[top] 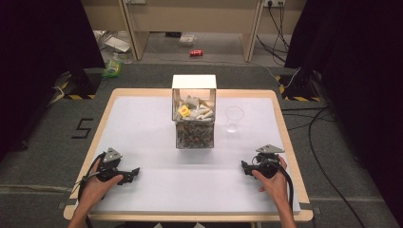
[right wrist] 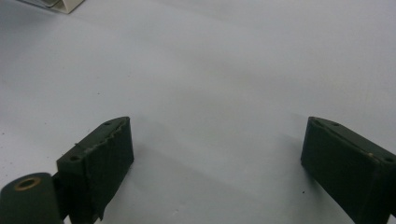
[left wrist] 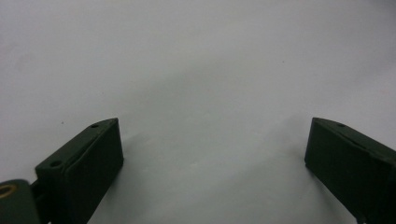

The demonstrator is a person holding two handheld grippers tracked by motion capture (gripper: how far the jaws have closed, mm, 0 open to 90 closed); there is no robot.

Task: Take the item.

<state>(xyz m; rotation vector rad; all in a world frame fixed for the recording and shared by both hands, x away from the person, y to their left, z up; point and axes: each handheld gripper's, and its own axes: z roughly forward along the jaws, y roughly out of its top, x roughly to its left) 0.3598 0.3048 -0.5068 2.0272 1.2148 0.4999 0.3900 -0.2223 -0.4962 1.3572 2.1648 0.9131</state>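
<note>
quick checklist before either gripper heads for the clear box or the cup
1. Left gripper open with nothing between its jaws: ok.
2. Right gripper open with nothing between its jaws: ok.
3. Clear box standing upright at the middle of the table, sachets inside: ok.
4. Clear plastic cup upright just right of the box, apart from it: ok.
5. Bare white surface between both grippers and the box: ok.
6. Whether the box top is open for reaching in: cannot tell.
</note>
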